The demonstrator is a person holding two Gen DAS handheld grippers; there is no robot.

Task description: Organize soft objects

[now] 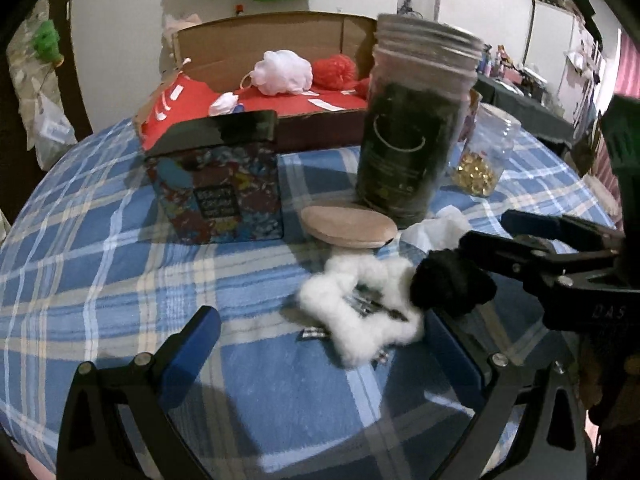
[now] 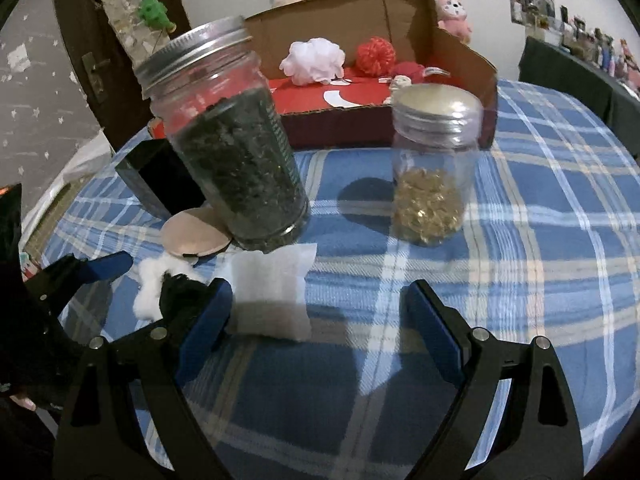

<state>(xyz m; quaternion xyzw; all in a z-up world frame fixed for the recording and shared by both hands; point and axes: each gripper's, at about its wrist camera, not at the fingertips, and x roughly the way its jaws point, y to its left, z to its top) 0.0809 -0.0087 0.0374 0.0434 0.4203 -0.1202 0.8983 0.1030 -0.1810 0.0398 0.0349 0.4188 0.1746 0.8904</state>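
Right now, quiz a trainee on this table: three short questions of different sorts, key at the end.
1. True or false: the tall jar of dark flakes stands with its lid on.
2. Which soft item sits inside the cardboard box? A) white mesh pouf B) black scrunchie C) flat white pad
3. Fill in: the wooden disc lies at the foot of the tall ____.

Key: 1 true; 2 A; 3 jar.
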